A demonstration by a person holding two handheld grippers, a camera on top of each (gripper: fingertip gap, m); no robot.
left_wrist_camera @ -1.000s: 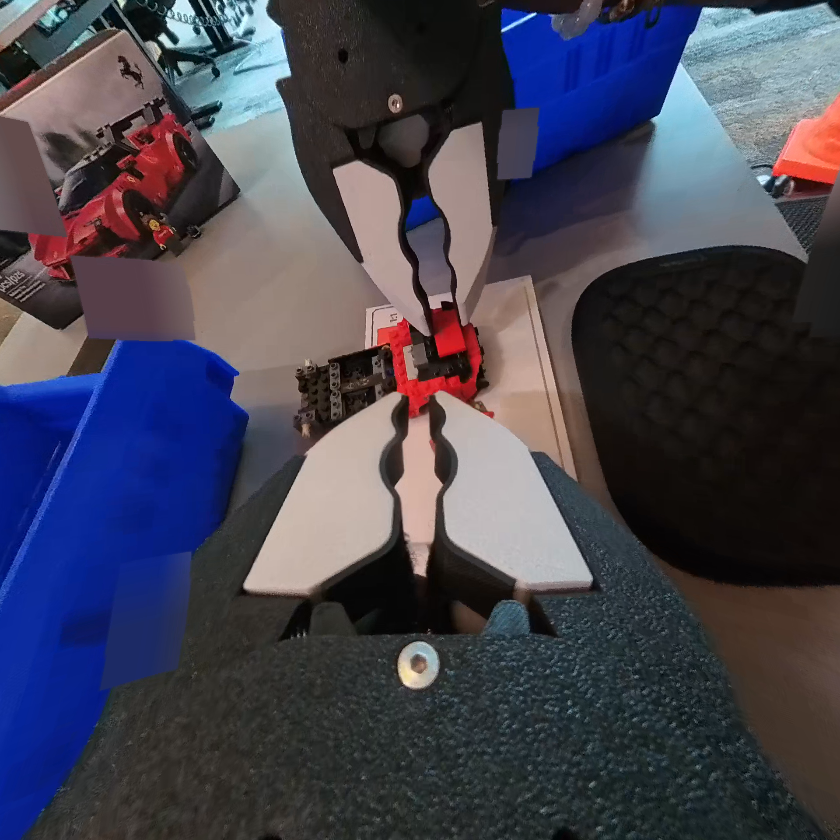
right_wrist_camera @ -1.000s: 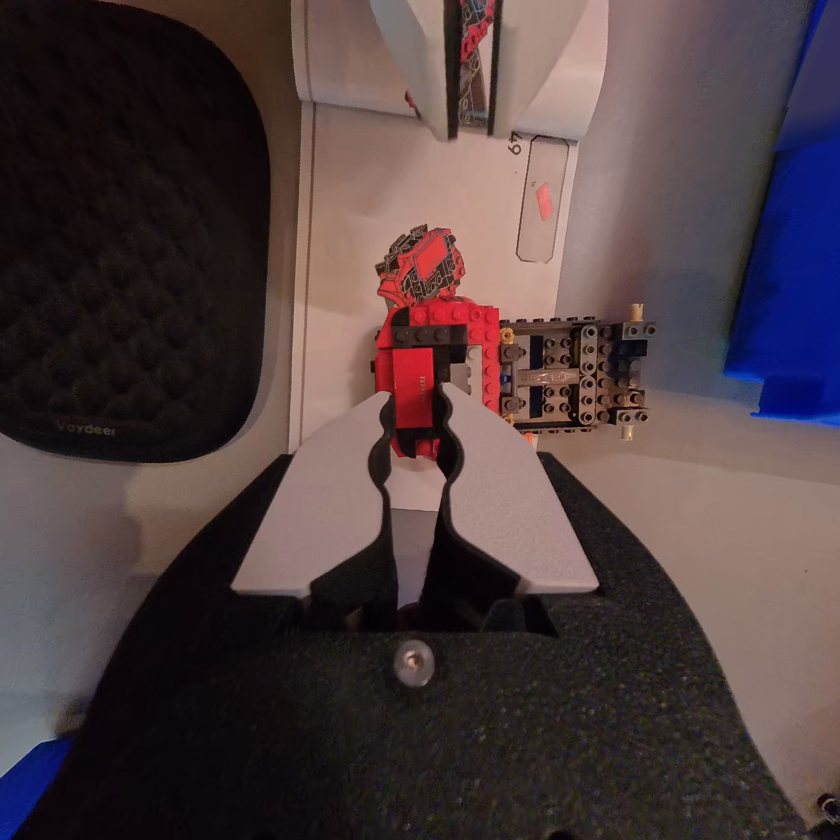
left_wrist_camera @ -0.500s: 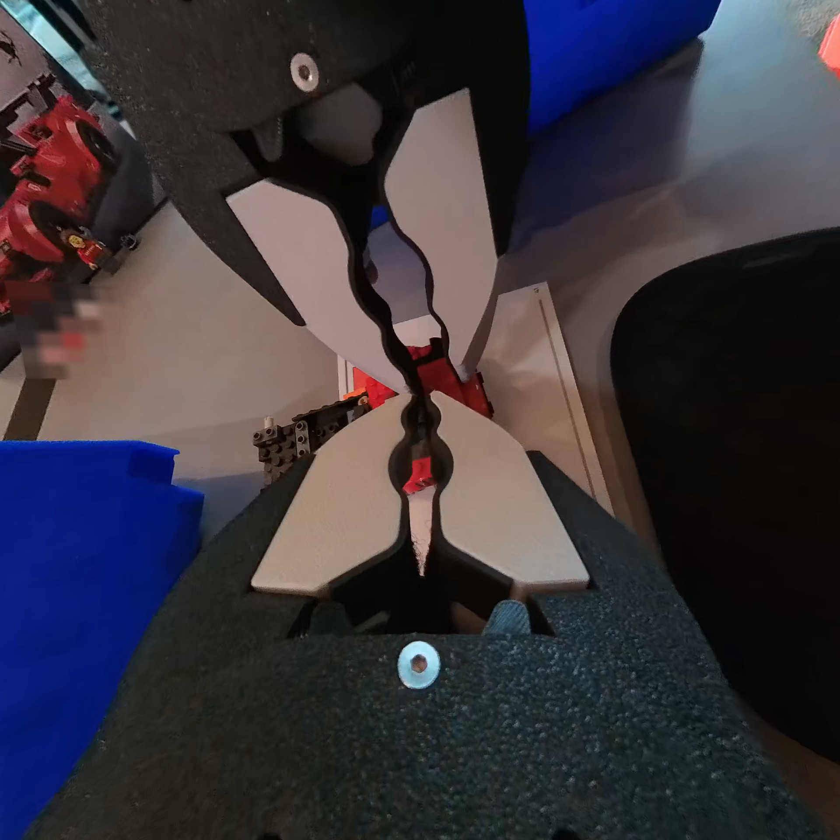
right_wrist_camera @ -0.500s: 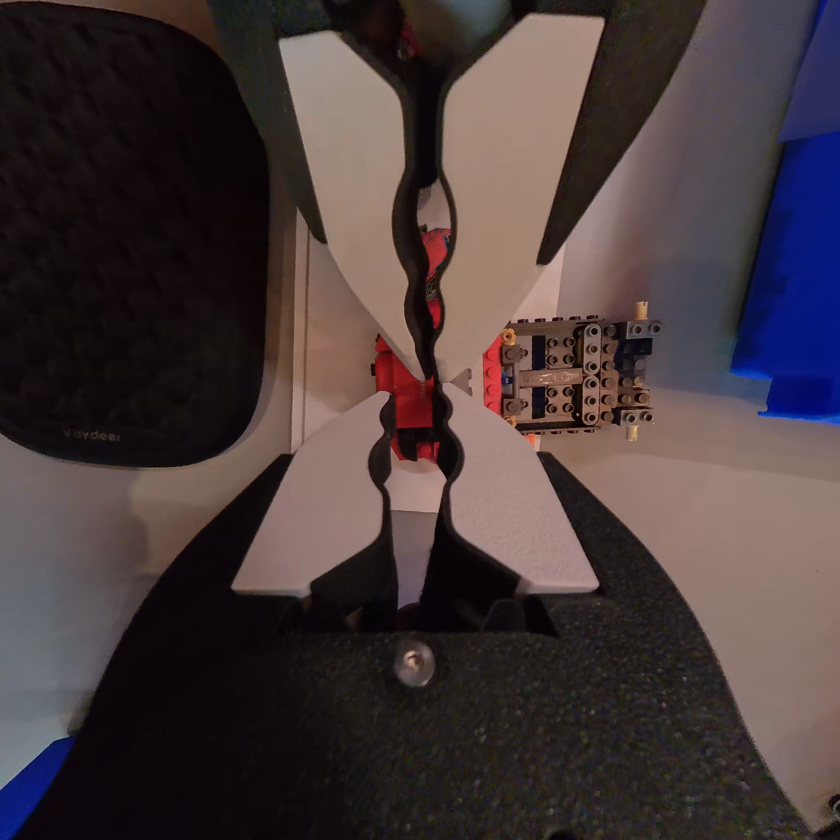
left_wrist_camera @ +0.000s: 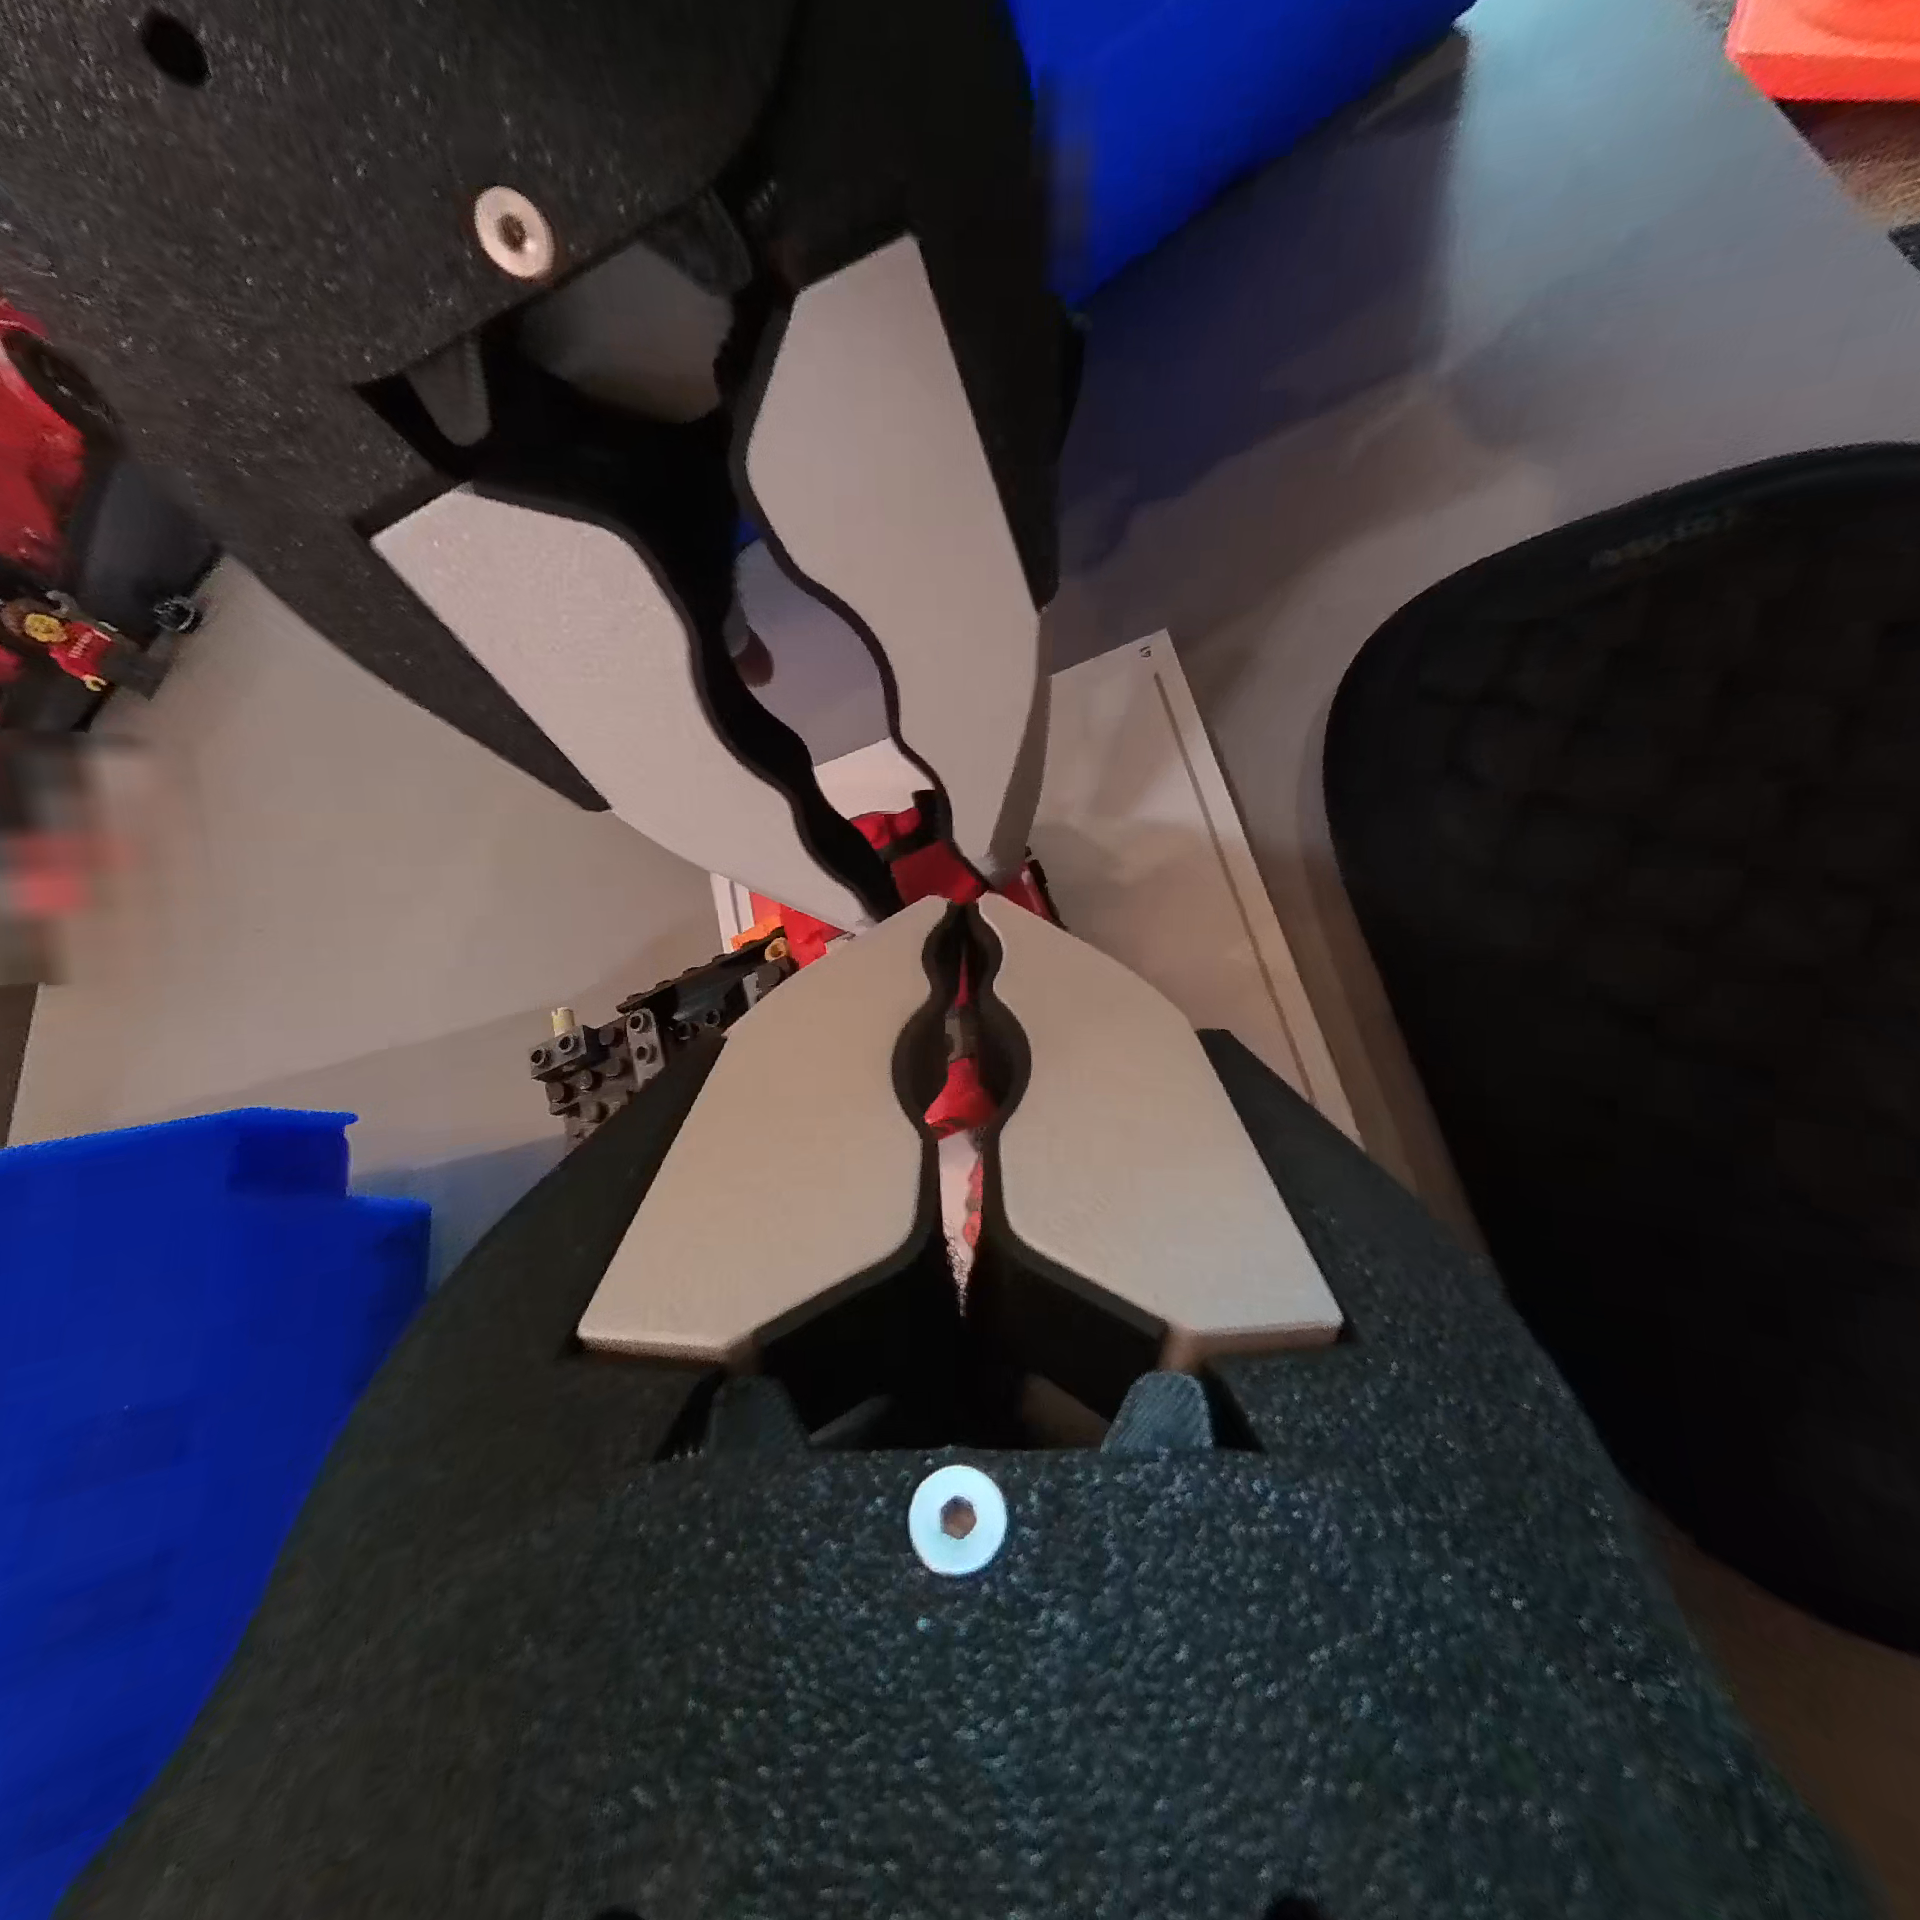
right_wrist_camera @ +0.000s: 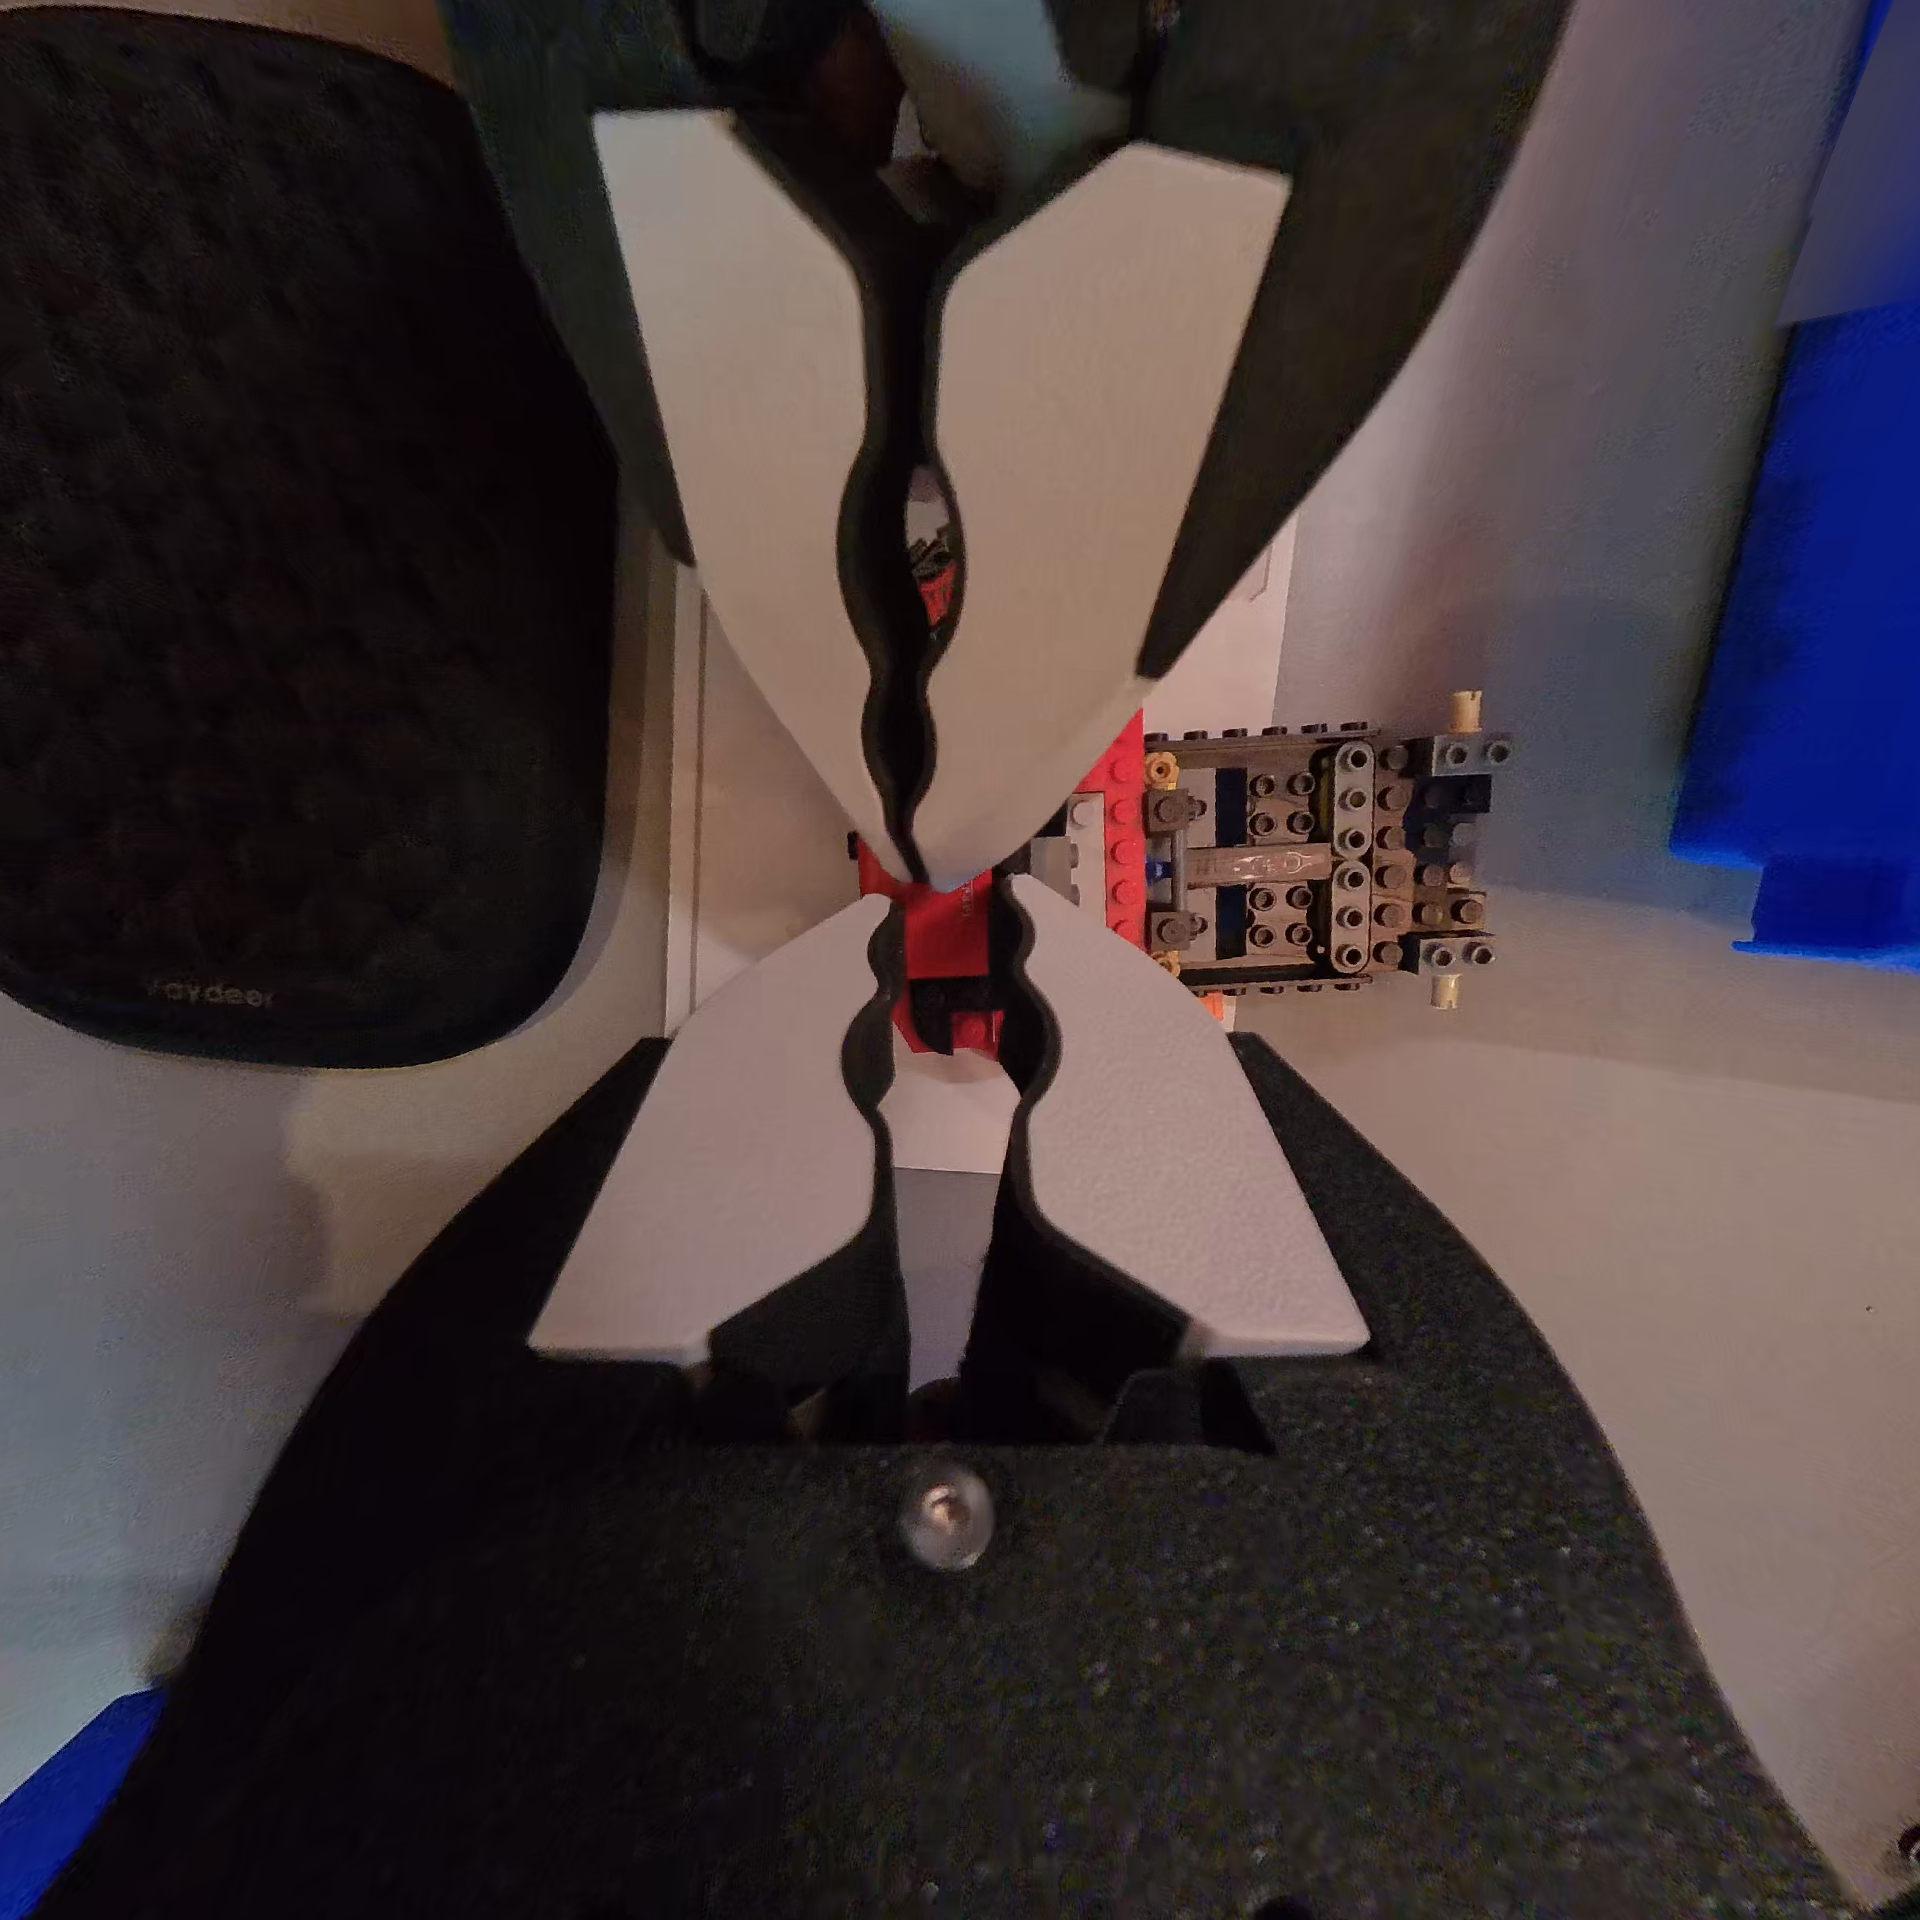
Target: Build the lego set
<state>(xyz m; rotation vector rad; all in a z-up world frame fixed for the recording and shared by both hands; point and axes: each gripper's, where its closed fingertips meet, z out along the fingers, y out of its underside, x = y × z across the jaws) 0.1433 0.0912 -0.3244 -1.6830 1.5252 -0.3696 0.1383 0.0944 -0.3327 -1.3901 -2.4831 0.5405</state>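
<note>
So the lego car chassis (right_wrist_camera: 1299, 852) lies lengthwise left-right on the worktop (right_wrist_camera: 1558, 1195); right tongs (right_wrist_camera: 943, 920) grip its red end, left tongs (right_wrist_camera: 914, 862) pinched shut, tips meeting.

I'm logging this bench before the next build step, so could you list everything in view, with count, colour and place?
lego car model: one, red front and dark grey chassis, on the booklet's edge between both grippers.
instruction booklet: one, white, under the model.
foam pad: one, black, beside the booklet.
storage bins: two in the left wrist view, blue, one near-left, one at the far edge.
lego box: one, red car picture, far left edge.
orange object: one, top right corner, kind unclear.
table: one, pale grey.
left hand-held gripper: black with grey fingers, shut, tips on the model's red part.
right hand-held gripper: same colours, closed around the model's red front.
</note>
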